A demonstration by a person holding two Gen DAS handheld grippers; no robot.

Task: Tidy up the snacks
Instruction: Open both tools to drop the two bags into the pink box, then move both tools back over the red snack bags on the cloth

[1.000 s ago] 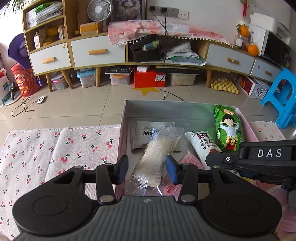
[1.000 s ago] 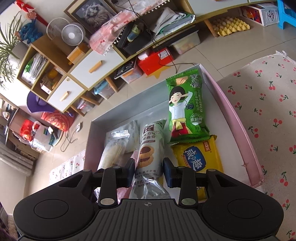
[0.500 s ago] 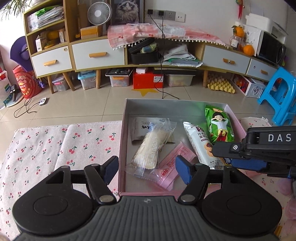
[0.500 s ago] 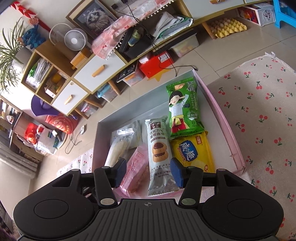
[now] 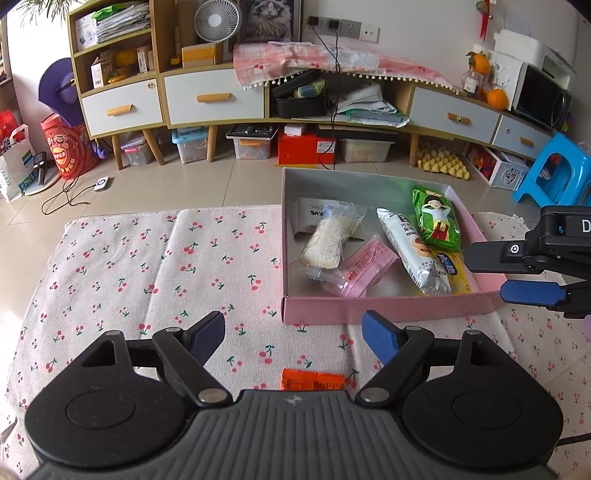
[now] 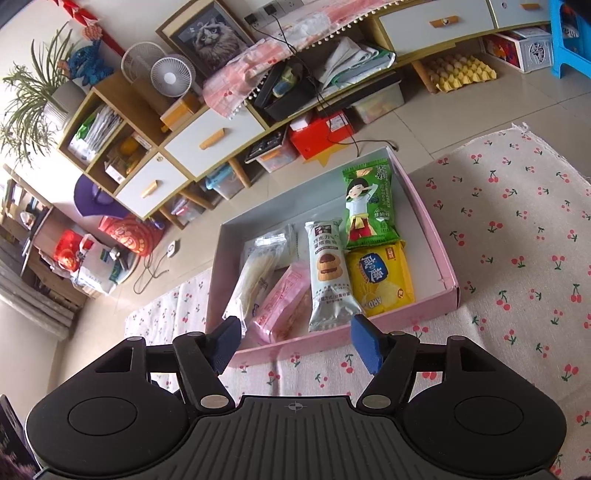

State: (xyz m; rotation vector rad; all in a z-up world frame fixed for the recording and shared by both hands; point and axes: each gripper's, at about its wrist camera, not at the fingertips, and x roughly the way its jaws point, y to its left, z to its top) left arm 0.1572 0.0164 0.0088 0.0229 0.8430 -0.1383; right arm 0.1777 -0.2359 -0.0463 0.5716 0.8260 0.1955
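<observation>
A second ago the left gripper (image 5: 293,336) had its fingers close around the clear wafer pack (image 5: 330,240) inside the pink box (image 5: 388,308); now they are spread wide and it has drawn back, so the box sits in the upper right of its frame. The right gripper (image 6: 295,341) has likewise let go of the white cookie pack (image 6: 328,273) and pulled back (both packs lie in the box). An orange packet (image 5: 312,379) has come into view on the cherry cloth (image 5: 147,266) at lower centre.

Tiled floor (image 5: 240,181), wooden cabinet with white drawers (image 5: 214,99), desk fan (image 5: 215,19), framed cat picture (image 6: 208,35), blue plastic stool (image 5: 554,173), daylit room.
</observation>
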